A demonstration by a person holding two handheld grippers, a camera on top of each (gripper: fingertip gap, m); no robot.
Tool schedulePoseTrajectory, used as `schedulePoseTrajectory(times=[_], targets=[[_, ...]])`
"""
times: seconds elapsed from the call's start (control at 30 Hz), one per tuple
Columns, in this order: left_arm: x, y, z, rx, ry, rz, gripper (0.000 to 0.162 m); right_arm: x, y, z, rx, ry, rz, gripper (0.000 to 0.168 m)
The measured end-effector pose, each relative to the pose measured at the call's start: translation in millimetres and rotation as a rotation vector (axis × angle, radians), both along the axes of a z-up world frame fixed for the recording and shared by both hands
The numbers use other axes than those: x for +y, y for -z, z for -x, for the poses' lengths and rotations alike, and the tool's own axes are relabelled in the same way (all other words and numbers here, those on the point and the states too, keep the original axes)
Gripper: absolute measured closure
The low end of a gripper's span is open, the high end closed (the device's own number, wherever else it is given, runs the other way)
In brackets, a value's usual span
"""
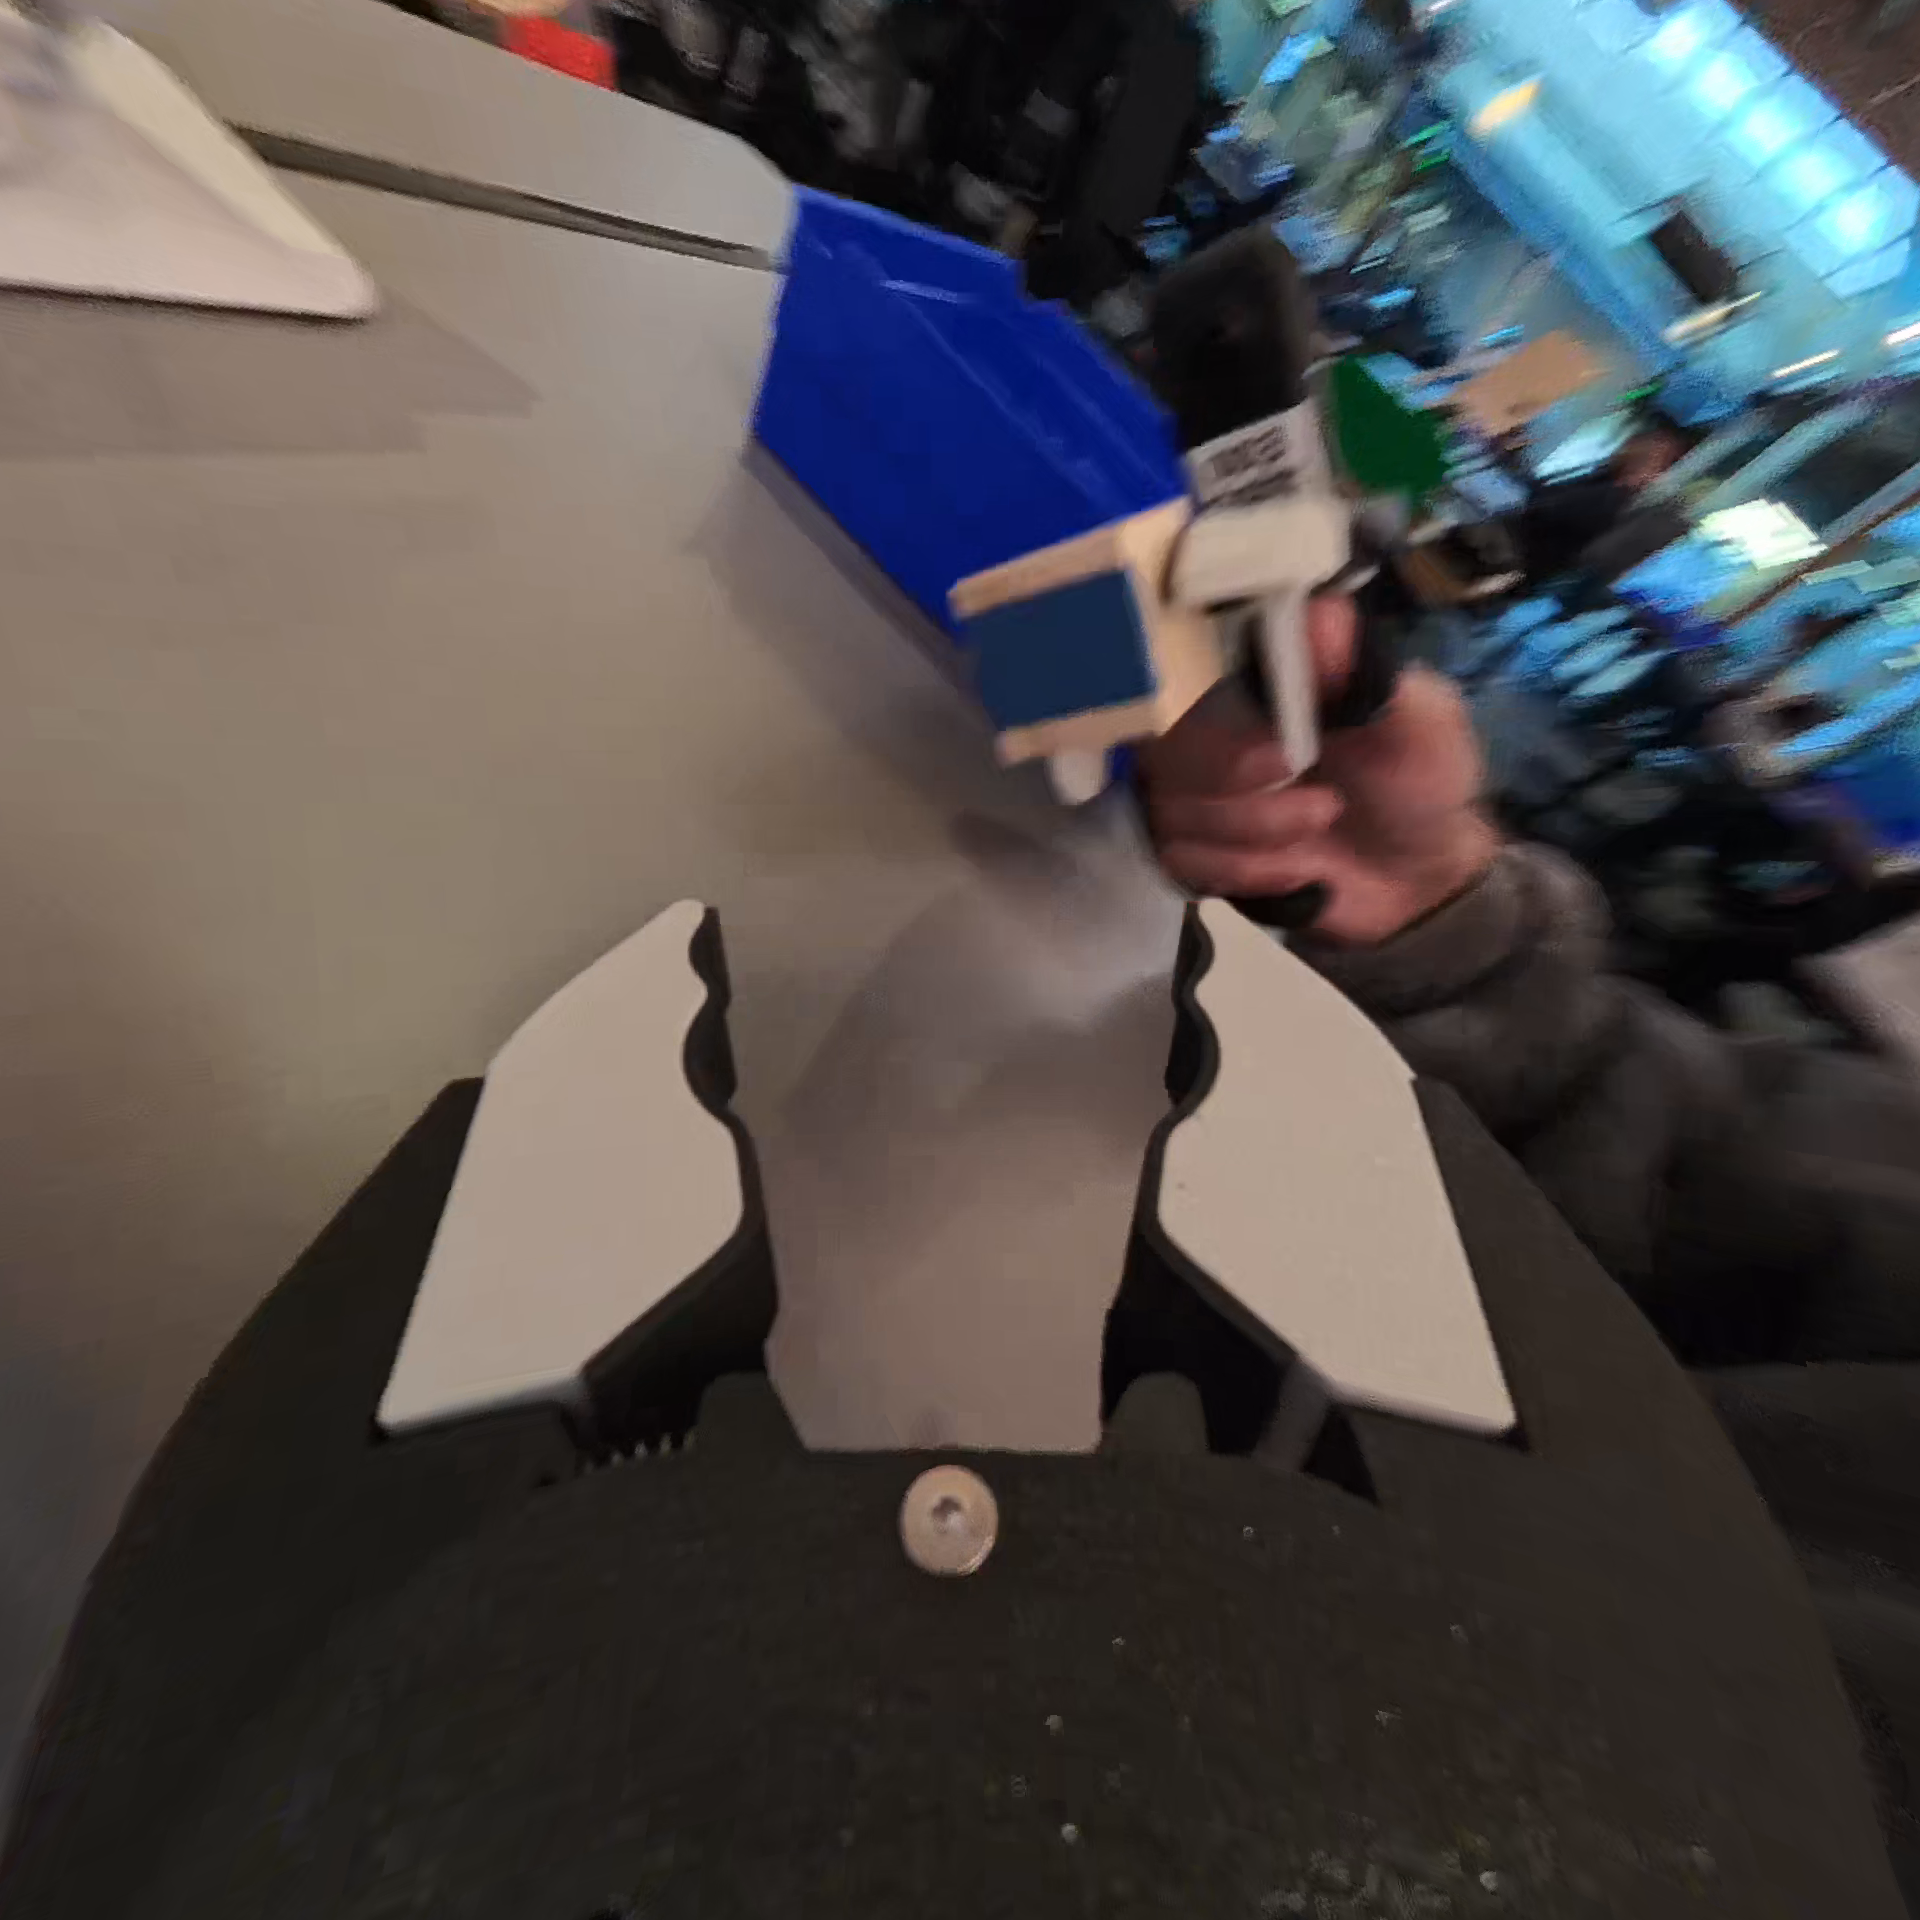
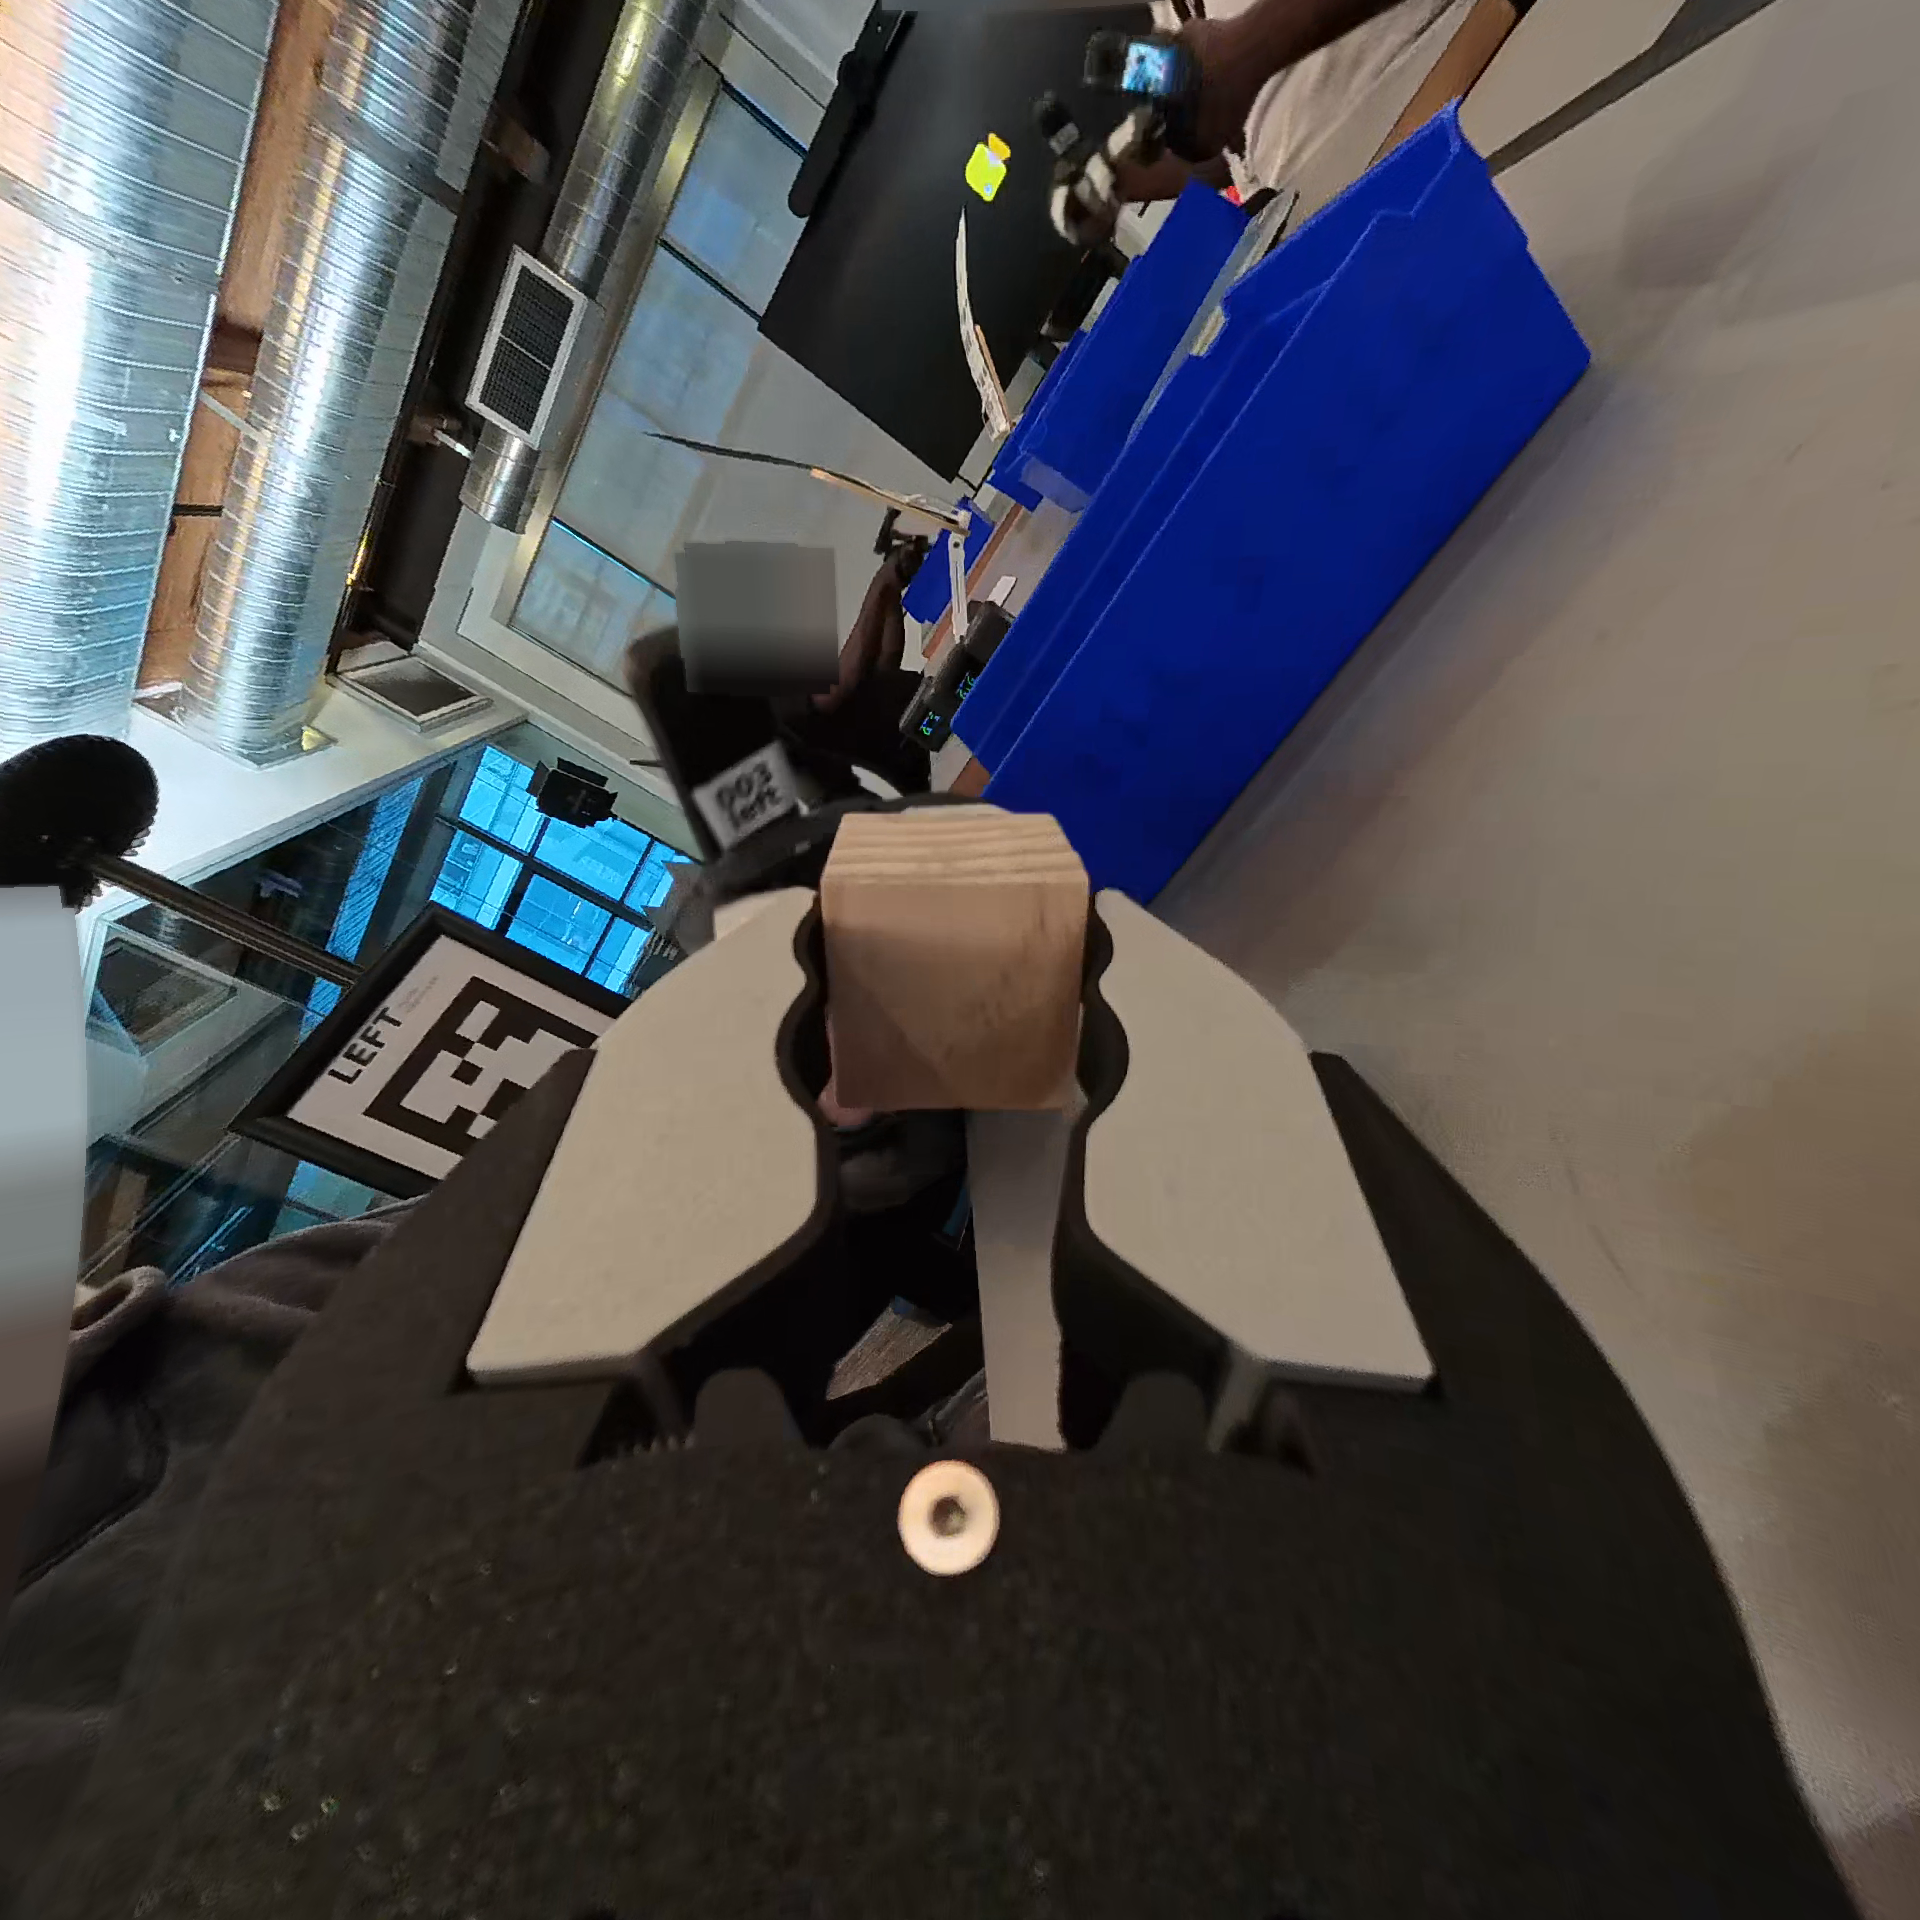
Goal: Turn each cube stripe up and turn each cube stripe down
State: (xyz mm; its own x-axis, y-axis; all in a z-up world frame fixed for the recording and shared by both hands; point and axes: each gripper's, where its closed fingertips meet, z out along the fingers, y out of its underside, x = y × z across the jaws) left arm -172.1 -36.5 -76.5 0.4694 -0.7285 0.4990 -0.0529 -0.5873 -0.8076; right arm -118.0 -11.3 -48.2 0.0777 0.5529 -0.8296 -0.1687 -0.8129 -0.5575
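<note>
In the left wrist view, my left gripper [image 1: 951, 925] hangs with fingers spread wide and nothing between them over the grey table [image 1: 364, 675]. Farther off, my right gripper [image 1: 1143, 665] holds the wooden cube [image 1: 1065, 649] in the air, showing a blue face, just before a blue bin [image 1: 935, 416]. In the right wrist view, that cube [image 2: 951, 997] shows only bare wood, clamped between the fingers. I cannot see what the blue bin [image 2: 1299, 571] contains.

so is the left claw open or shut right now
Open. The left claw has a wide gap between its fingers with only bare grey table showing through; the cube is in the right claw.
</note>
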Motion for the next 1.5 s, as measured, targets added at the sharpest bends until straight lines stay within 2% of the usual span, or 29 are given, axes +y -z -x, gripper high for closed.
schedulePoseTrajectory(times=[0.1, 0.27, 0.33, 0.4, 0.5, 0.6, 0.67, 0.73, 0.83, 0.93, 1.17, 1.3, 1.37, 1.43, 1.5], targets=[[-5, 31, 31, 0.240, -0.170, -0.137, 0.082, 1, -3, -8, -0.008, 0.024, -0.009, 0.123], [-7, 37, 43, 0.314, -0.222, -0.207, 0.086, 6, -11, -22, -0.061, 0.081, -0.053, 0.123], [-1, 35, 48, 0.361, -0.247, -0.272, 0.088, 9, -28, -40, -0.125, 0.132, -0.140, 0.123], [0, 36, 51, 0.385, -0.250, -0.298, 0.090, 19, -48, -74, -0.245, 0.240, -0.237, 0.123], [0, 42, 49, 0.368, -0.224, -0.253, 0.091, 44, -64, -158, -0.552, 0.494, -0.300, 0.123], [-1, 45, 45, 0.364, -0.200, -0.230, 0.091, 61, -46, -259, -0.929, 0.741, -0.161, 0.123], [-1, 49, 44, 0.389, -0.191, -0.238, 0.091, 58, -13, -311, -1.150, 0.788, 0.026, 0.123], [-4, 51, 42, 0.396, -0.177, -0.239, 0.091, 54, 24, -337, -1.251, 0.768, 0.185, 0.123], [-7, 53, 38, 0.395, -0.152, -0.227, 0.091, 49, 70, -352, -1.344, 0.675, 0.337, 0.123], [-8, 55, 35, 0.401, -0.138, -0.223, 0.091, 41, 102, -360, -1.476, 0.583, 0.426, 0.123], [-11, 62, 33, 0.415, -0.112, -0.202, 0.091, 35, 131, -360, -1.547, 0.493, 0.500, 0.123], [-10, 60, 34, 0.394, -0.119, -0.190, 0.092, 37, 132, -363, -1.525, 0.520, 0.491, 0.122], [-10, 58, 35, 0.384, -0.119, -0.183, 0.092, 36, 126, -366, -1.559, 0.524, 0.465, 0.100], [-8, 58, 37, 0.387, -0.128, -0.187, 0.092, 37, 104, -366, -1.575, 0.566, 0.391, 0.095], [-6, 57, 39, 0.387, -0.136, -0.189, 0.092, 44, 66, -357, -1.515, 0.659, 0.260, 0.093]])
